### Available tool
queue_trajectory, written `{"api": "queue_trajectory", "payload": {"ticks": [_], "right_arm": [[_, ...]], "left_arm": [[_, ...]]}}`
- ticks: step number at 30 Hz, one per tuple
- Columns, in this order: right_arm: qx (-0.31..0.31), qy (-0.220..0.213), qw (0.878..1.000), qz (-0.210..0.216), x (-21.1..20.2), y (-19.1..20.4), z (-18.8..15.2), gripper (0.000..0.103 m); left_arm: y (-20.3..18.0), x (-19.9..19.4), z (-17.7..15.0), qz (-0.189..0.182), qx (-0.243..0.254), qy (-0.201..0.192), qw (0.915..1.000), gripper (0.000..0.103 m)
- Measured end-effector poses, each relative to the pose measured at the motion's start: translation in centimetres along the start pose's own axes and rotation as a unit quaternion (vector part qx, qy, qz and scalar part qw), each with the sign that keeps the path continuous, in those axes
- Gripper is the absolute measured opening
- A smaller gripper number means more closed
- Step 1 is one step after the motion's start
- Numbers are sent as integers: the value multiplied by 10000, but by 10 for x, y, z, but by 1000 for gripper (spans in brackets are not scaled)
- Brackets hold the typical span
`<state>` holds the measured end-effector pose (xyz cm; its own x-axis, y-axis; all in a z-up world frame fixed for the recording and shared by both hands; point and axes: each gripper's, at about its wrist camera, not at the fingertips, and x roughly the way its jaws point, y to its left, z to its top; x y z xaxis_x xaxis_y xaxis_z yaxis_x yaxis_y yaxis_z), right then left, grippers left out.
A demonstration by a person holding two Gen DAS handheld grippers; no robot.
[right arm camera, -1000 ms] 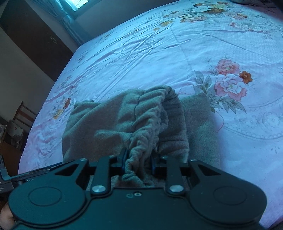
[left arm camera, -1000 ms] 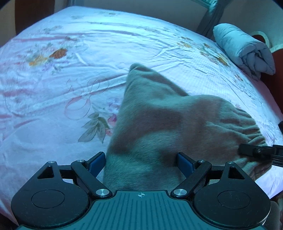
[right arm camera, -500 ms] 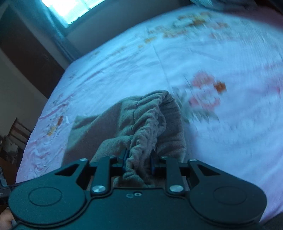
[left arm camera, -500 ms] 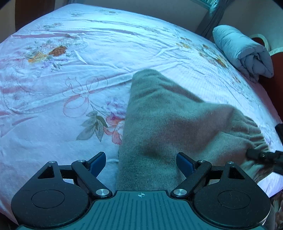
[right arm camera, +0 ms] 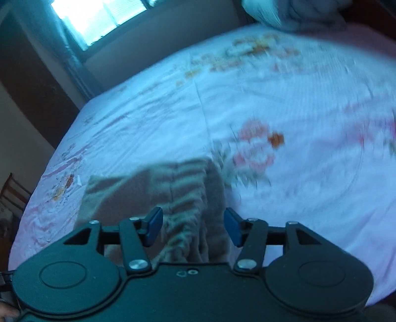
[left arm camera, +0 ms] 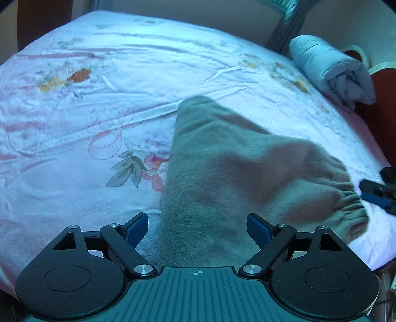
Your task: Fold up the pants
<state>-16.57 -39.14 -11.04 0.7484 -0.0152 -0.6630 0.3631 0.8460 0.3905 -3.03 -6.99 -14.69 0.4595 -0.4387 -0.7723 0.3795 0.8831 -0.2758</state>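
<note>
Grey-brown fleece pants [left arm camera: 222, 168] lie folded on the flowered bed sheet [left arm camera: 99, 99], elastic waistband [left arm camera: 346, 198] toward the right. My left gripper [left arm camera: 196, 228] is open wide just over their near edge, its blue pads clear of the cloth. In the right wrist view the pants [right arm camera: 158, 188] lie low and blurred. My right gripper [right arm camera: 193, 228] is opening; the gathered waistband [right arm camera: 185, 223] sits loose between the pads, which do not press on it. The right gripper's tip [left arm camera: 376, 195] shows at the right edge of the left wrist view.
A rolled blue-grey quilt [left arm camera: 331, 69] lies at the bed's far right corner beside a red headboard [left arm camera: 381, 111]. Behind the bed are a window [right arm camera: 99, 19] and a curtain. A wooden chair [right arm camera: 12, 195] stands off the bed's left side.
My right gripper's jaws have parted and let go of the waistband, which has dropped lower onto the pants. The right view has swung up and blurred. My left gripper stays open.
</note>
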Motion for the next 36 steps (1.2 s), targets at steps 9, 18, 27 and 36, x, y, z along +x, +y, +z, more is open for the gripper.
{"api": "queue_trajectory", "payload": {"ticks": [9, 18, 27, 36], "right_arm": [[-662, -12, 9977, 142, 9, 43, 1, 11], [-928, 227, 9945, 420, 69, 107, 16, 4], [-998, 626, 9916, -528, 129, 90, 12, 0], [-630, 219, 9973, -321, 108, 79, 25, 0]], "left_arm": [[-9, -2, 32, -202, 195, -139, 9995, 82], [-47, 59, 71, -330, 799, 295, 9958, 35], [-34, 96, 83, 145, 619, 241, 9977, 4], [-42, 71, 89, -367, 467, -187, 9981, 4]]}}
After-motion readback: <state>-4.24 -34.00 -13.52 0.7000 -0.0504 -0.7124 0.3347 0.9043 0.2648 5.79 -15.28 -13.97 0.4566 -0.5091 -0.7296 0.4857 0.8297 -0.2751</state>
